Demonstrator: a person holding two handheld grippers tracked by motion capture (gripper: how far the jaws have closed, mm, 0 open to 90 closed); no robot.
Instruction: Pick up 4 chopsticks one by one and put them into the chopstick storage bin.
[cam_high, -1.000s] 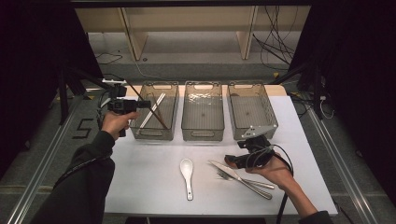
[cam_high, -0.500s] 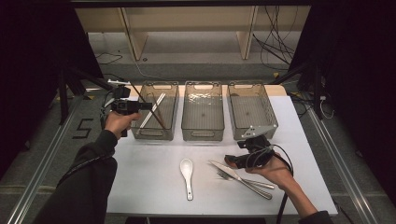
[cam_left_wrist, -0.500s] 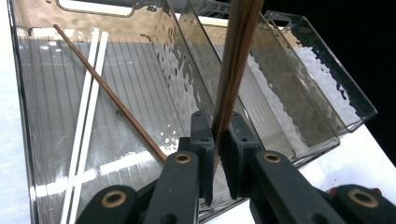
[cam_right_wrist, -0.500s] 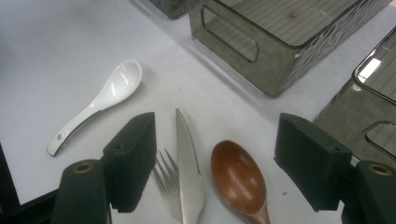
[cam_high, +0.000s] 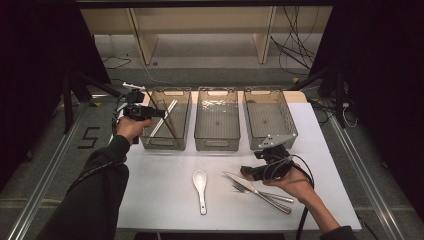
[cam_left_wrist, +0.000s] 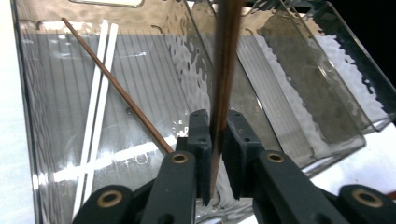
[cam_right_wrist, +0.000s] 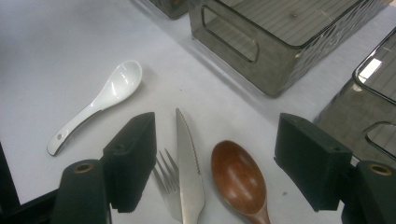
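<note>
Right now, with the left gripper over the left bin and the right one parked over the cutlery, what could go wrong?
1. The brown chopstick stands between the left gripper's jaws, which have just been opening a little. It may drop crooked, across the other brown chopstick and white chopsticks, or catch the left bin's wall.
2. The right gripper hangs open over the knife, fork and wooden spoon, which lie close together; closing could catch two at once.

- The white table (cam_high: 150, 200) fills the middle of the high view.
- Three clear bins (cam_high: 217, 120) sit in a row along its far edge.
- A white spoon (cam_high: 200, 182), a knife (cam_high: 245, 182) and a fork (cam_high: 265, 197) lie low down near the front.
- A brown wooden spoon (cam_right_wrist: 238, 179) lies just beside the knife.
</note>
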